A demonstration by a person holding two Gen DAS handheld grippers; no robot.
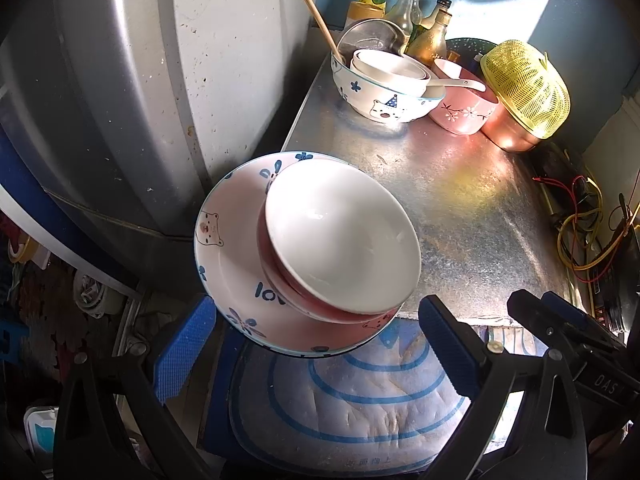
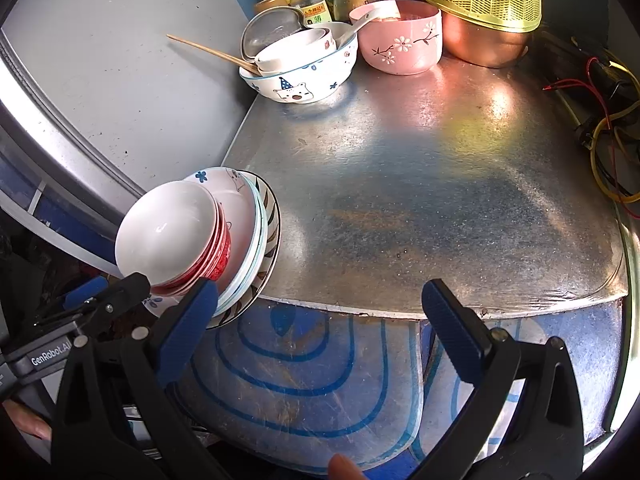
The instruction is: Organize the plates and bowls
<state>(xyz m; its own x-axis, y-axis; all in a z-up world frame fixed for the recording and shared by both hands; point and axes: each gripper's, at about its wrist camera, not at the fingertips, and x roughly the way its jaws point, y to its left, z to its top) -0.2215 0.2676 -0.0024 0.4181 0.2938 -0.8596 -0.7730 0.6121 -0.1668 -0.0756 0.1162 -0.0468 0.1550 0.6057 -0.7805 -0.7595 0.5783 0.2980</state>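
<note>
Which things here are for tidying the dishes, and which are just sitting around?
For the job:
stacked plates
white bowl on top
bear bowl
pink bowl

Just sitting around:
sauce bottles
yellow strainer
chopsticks
wires

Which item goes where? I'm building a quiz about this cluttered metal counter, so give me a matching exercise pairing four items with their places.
Items:
1. plain white bowl
2. yellow plastic mesh colander
3. wooden chopsticks
4. pink flowered bowl

Places:
A. upside down over the copper bowl
B. leaning in the white bear-print bowl
C. between the bear-print bowl and the copper bowl
D. nested atop red bowls on tilted plates

Pairs: 1-D, 2-A, 3-B, 4-C
</note>
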